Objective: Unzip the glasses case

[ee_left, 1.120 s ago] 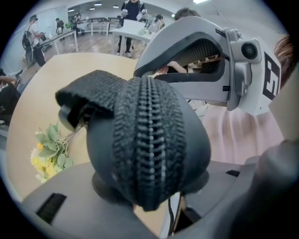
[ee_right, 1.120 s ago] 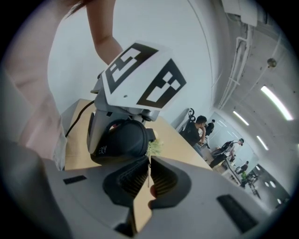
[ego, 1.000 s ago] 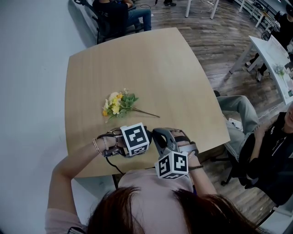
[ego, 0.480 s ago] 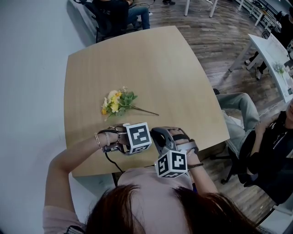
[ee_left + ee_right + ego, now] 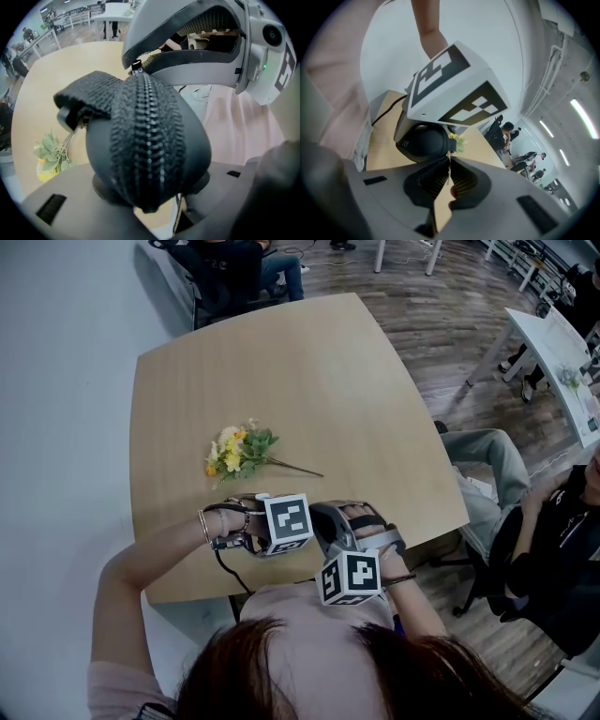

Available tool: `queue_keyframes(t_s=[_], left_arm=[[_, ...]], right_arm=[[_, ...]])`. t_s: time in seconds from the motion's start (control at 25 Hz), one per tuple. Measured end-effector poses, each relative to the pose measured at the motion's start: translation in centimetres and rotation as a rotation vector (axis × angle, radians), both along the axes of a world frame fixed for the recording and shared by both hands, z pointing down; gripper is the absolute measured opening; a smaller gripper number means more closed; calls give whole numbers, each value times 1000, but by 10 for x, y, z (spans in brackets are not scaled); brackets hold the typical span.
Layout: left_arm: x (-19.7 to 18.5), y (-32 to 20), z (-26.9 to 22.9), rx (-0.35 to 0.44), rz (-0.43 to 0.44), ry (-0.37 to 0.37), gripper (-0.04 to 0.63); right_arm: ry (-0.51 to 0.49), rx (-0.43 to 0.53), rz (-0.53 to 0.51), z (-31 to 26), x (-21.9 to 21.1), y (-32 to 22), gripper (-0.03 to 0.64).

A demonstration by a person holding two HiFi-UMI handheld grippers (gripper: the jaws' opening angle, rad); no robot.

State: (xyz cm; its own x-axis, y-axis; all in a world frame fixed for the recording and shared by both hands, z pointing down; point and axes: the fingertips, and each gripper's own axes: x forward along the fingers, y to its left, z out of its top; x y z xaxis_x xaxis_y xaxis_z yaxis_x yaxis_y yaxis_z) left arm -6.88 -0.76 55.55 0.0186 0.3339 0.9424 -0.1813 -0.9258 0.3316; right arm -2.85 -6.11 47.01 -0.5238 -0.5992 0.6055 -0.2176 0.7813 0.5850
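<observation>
Left gripper [image 5: 150, 197] jaws stand wide and are clamped on the black, rounded fabric glasses case [image 5: 145, 140], one jaw against each flank of its lower end. Right gripper [image 5: 449, 173] jaws are pressed nearly together, with the thin metal zip pull [image 5: 450, 164] pinched between their ribbed pads. That pull sits at the case's far end, up against the right jaws.

From the bunch of yellow and white artificial flowers with green leaves [image 5: 239, 451], the case lies toward the person, by the near edge of the light wooden counter [image 5: 309, 371]. Both grippers meet there, just beside each other.

The case's long axis runs away from the left jaws toward the right gripper. Its black zip [image 5: 147, 131] faces the left gripper's camera and follows that axis up the middle. The teeth look meshed along the stretch that shows. A woven black strap loop [image 5: 79, 96] sticks out from the case on the flowers' side.

In the head view the case is hidden under the hands and the marker cubes. The right gripper view shows only a dark rounded part of it [image 5: 424, 143] below the left gripper's cube. I cannot tell whether the case rests on the counter or hangs above it.
</observation>
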Motion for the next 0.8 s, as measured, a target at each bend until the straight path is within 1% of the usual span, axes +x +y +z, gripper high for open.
queue_keyframes(t_s=[0.2,0.6,0.8], left_arm=[[-2,2,2,2,33,-29,235],[-2,3,6,1,48,-46,235],[-3,5,8,-3,45,-42,235]], right_arm=[[18,2,-16,1,0,3,20],[34,4,-26,2,-1,4,20],[36,3,-26,3,-3,5,20]])
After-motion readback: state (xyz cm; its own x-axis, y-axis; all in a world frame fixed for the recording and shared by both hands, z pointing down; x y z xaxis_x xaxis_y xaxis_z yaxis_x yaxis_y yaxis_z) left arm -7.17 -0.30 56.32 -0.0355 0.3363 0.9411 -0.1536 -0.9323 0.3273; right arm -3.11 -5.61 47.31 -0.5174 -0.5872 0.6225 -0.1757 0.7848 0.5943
